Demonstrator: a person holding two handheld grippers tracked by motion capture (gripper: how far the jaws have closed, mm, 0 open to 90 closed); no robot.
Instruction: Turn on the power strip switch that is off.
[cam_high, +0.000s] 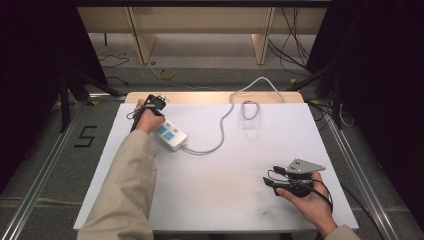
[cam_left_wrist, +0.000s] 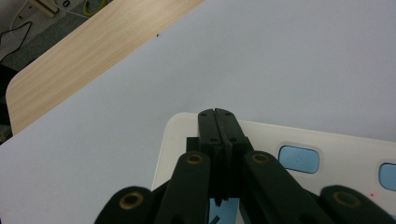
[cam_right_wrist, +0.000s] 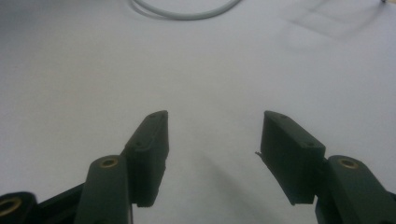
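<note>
White rectangular plastic power strip with pale blue buttons: lies flat on the white-topped desk, far left part, angled, its white round cable curving off toward the far edge.
Left gripper: jaws pressed together with nothing between them, tips over the strip's near end, beside a blue button.
Right gripper: jaws spread, nothing between them, held low over bare desk at the near right, well apart from the strip.
</note>
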